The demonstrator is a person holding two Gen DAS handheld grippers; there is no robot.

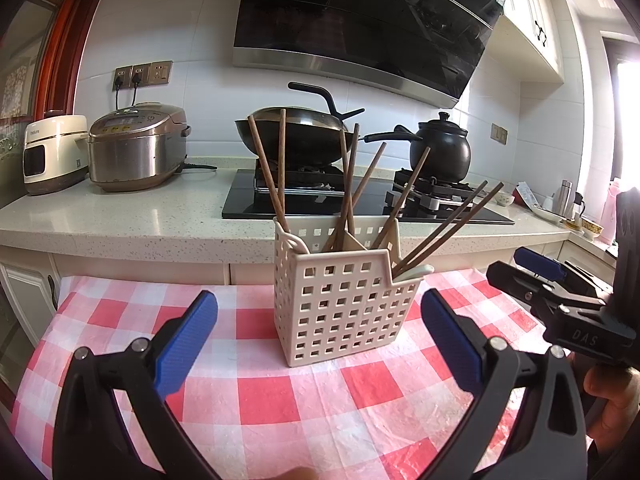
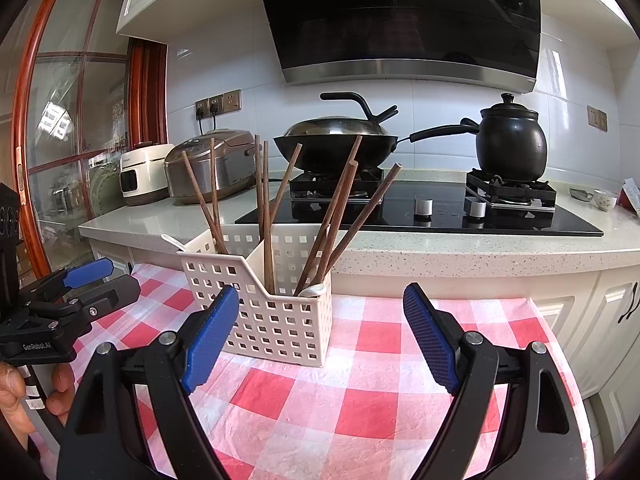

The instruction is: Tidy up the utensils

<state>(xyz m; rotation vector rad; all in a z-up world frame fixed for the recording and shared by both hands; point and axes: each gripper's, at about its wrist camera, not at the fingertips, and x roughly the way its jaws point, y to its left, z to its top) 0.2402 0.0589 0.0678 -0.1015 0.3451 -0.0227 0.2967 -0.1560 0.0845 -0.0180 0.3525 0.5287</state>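
Note:
A cream perforated utensil basket (image 1: pixel 340 308) stands on a red-and-white checked cloth (image 1: pixel 280 400); it also shows in the right wrist view (image 2: pixel 264 312). Several brown wooden chopsticks (image 1: pixel 352 184) lean in its compartments, also in the right wrist view (image 2: pixel 336 220), and a white spoon (image 2: pixel 314 290) lies in one. My left gripper (image 1: pixel 320 332) is open and empty, just in front of the basket. My right gripper (image 2: pixel 320 336) is open and empty, right of the basket; it shows at the right in the left wrist view (image 1: pixel 532 276).
Behind the cloth runs a speckled countertop (image 1: pixel 120 220) with a black gas hob (image 2: pixel 440 208), a wok (image 1: pixel 296 132), a black clay pot (image 2: pixel 512 144), two rice cookers (image 1: pixel 136 148) and small dishes (image 1: pixel 560 212) at far right. White cabinets (image 2: pixel 592 320) stand below.

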